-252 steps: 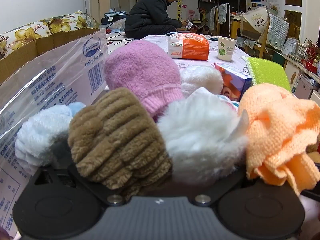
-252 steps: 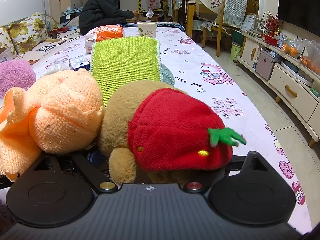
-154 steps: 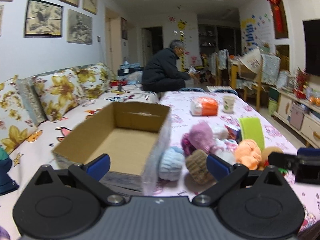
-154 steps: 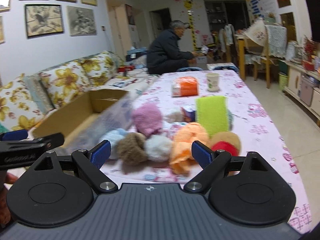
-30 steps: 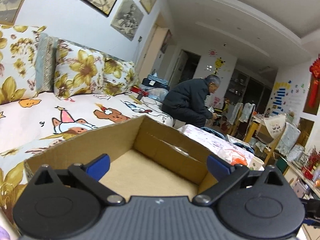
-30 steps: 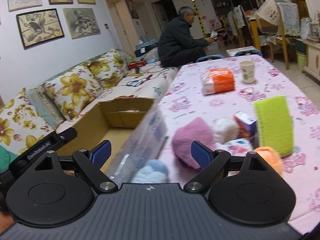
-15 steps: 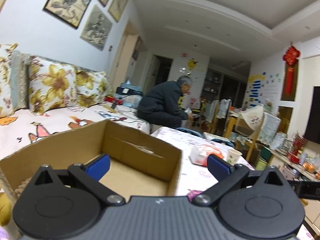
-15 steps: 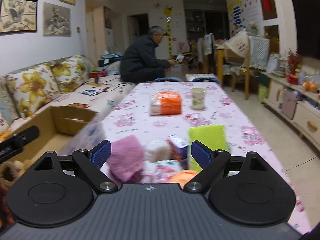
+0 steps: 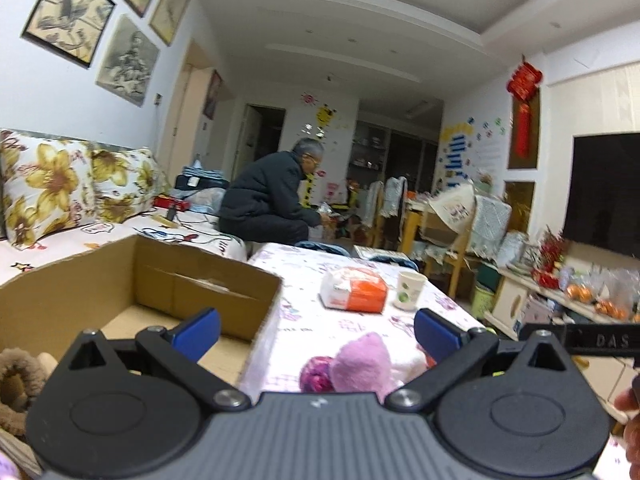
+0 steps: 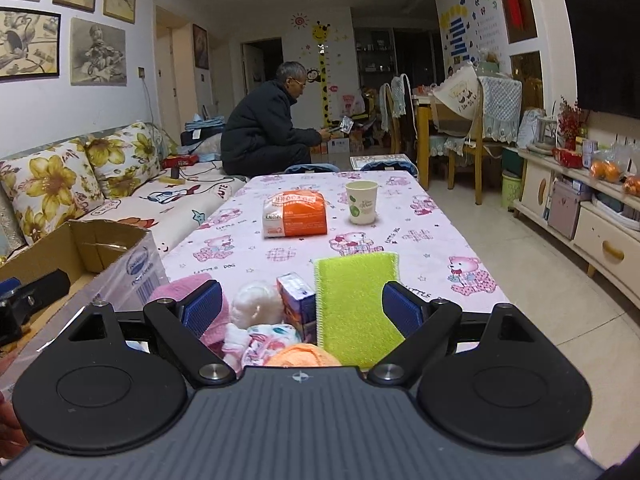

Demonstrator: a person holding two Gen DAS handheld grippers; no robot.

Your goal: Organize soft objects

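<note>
Left to right. At far left, a brown fuzzy soft item [image 9: 16, 376] lies at the near end of the open cardboard box [image 9: 80, 292], whose far end shows bare floor. The left gripper [image 9: 316, 330] hovers over the box's right wall with its jaws spread wide and nothing between them; the pink knitted hat [image 9: 362, 364] sits low between its fingertips, on the tablecloth just beyond the box.

In the right wrist view, the box [image 10: 100, 240] stands at the left edge of the table [image 10: 420, 240], and the soft pile lies on the near end of the table beside it: pink hat [image 10: 176, 292], white fluffy ball [image 10: 256, 304], a small purple carton [image 10: 296, 300], a printed soft piece [image 10: 268, 340], an orange knit item [image 10: 304, 356] and the green scrubbing cloth [image 10: 352, 300], whose long axis runs away from the camera. The right gripper [image 10: 304, 308] is likewise parted and empty, with the pile directly ahead of and below its fingertips.

Judgement: the right gripper is better centred on the pile, while the left is nearer the pink hat and the box. Several soft items remain to be boxed. A tissue pack [image 10: 294, 216] and paper cup [image 10: 361, 202] stand farther up the table; a person [image 10: 268, 128] sits beyond.
</note>
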